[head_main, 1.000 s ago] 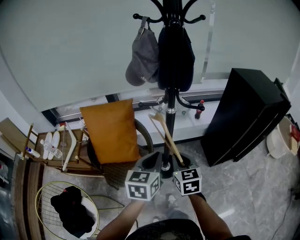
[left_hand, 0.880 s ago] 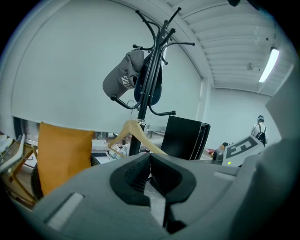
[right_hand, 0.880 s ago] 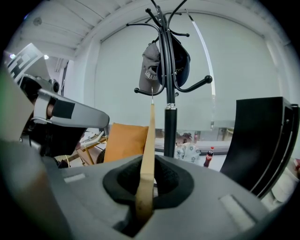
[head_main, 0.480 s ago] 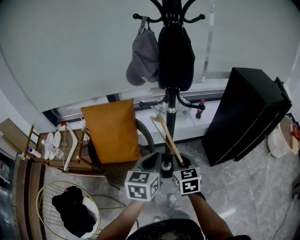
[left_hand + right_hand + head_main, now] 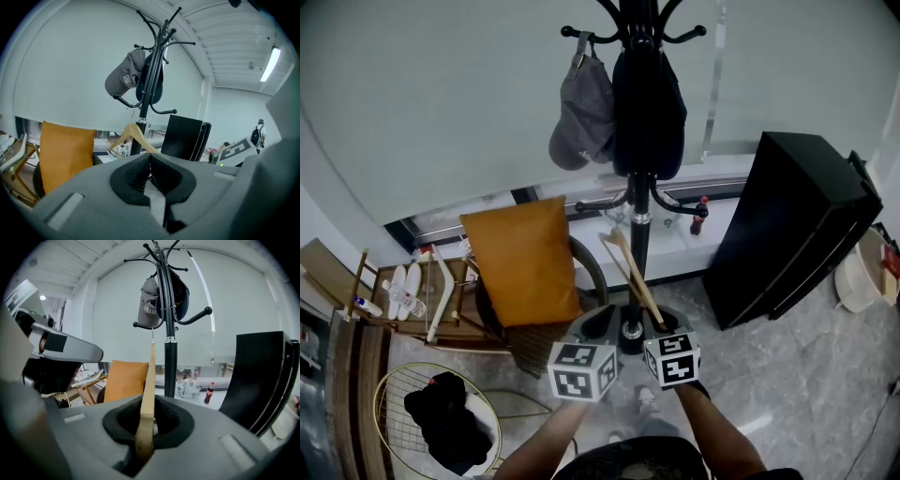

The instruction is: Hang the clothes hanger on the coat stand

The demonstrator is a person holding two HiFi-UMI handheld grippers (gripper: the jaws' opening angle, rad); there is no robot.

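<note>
The black coat stand (image 5: 639, 225) rises straight ahead, with a grey cap (image 5: 581, 108) and a dark bag (image 5: 649, 103) on its upper hooks. My right gripper (image 5: 662, 328) is shut on a wooden clothes hanger (image 5: 632, 274), which slants up and left in front of the pole. In the right gripper view the hanger's arm (image 5: 149, 380) stands edge-on in the jaws, its metal hook just below the cap (image 5: 151, 305). My left gripper (image 5: 598, 326) is close beside it, shut and holding nothing (image 5: 149, 157); the left gripper view shows the hanger (image 5: 135, 136) ahead of it.
An orange cushion (image 5: 525, 262) leans on a chair left of the stand. A black cabinet (image 5: 792, 234) stands at the right, with a cola bottle (image 5: 700, 217) on the sill. A wire basket (image 5: 436, 422) of dark clothes and a wooden rack (image 5: 403, 295) sit at the lower left.
Almost nothing: both grippers and the hanger stay in front of the stand's pole, and the view has shifted very slightly.
</note>
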